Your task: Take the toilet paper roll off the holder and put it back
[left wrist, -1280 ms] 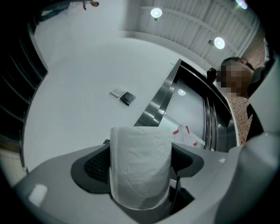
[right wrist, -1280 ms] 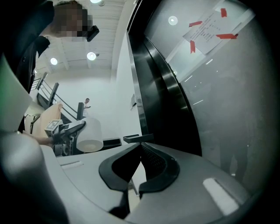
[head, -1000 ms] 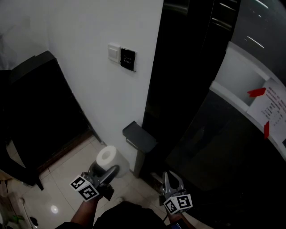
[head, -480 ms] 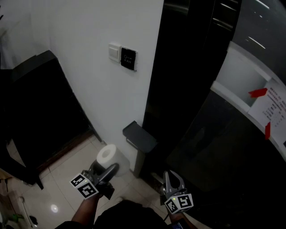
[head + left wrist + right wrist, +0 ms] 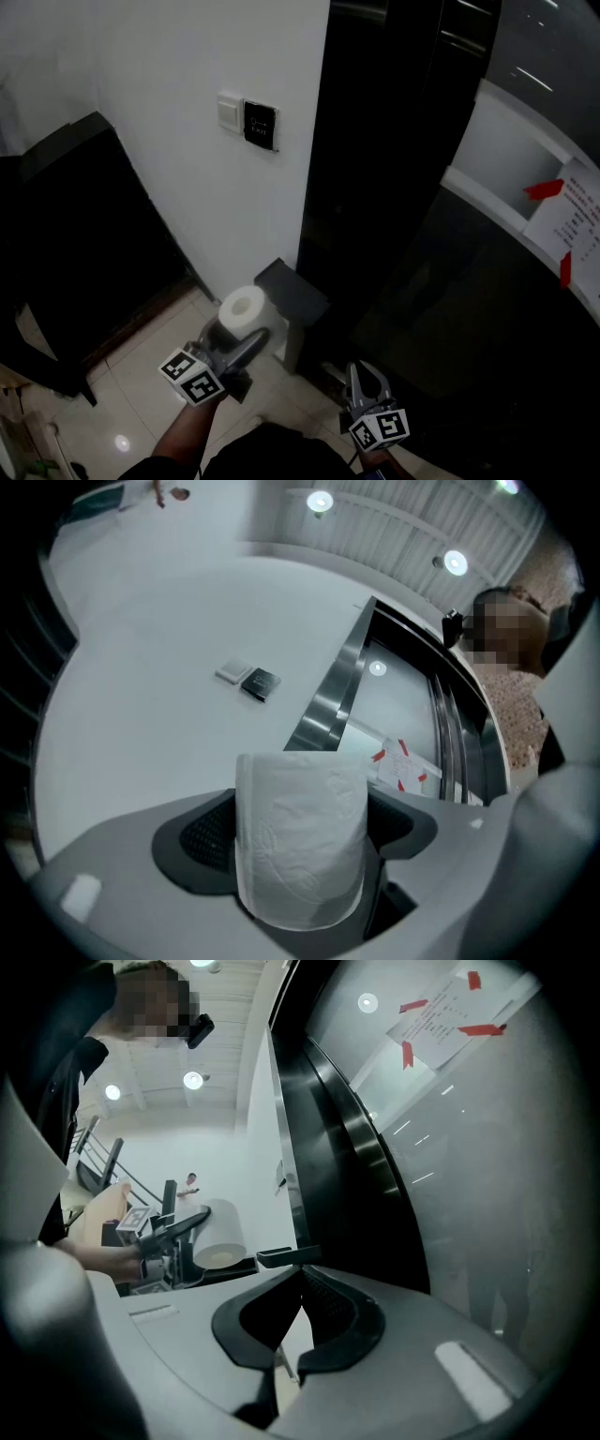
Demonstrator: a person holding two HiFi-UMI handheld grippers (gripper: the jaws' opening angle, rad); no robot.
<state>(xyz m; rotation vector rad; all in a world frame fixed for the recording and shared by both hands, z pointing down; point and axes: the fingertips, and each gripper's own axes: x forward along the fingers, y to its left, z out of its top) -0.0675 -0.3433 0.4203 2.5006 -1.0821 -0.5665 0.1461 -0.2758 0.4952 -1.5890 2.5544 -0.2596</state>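
A white toilet paper roll (image 5: 244, 309) stands upright between the jaws of my left gripper (image 5: 239, 339), which is shut on it, just left of the dark grey holder (image 5: 293, 292) at the wall corner. In the left gripper view the roll (image 5: 300, 841) fills the gap between both black pads (image 5: 202, 832). My right gripper (image 5: 366, 382) hangs lower right, near the black panel, shut with nothing in it. The right gripper view shows its pads (image 5: 328, 1302) meeting at the tip, with the roll (image 5: 221, 1232) and the holder (image 5: 286, 1256) beyond.
A white switch and a dark card panel (image 5: 259, 124) sit on the white wall above the holder. A glossy black panel (image 5: 394, 187) rises to the right. A white ledge holds a red-taped paper (image 5: 574, 220). A dark cabinet (image 5: 75, 234) stands left on the tiled floor (image 5: 122, 394).
My left gripper has carried the roll up and to the right, closer to the holder. The right gripper has barely moved.
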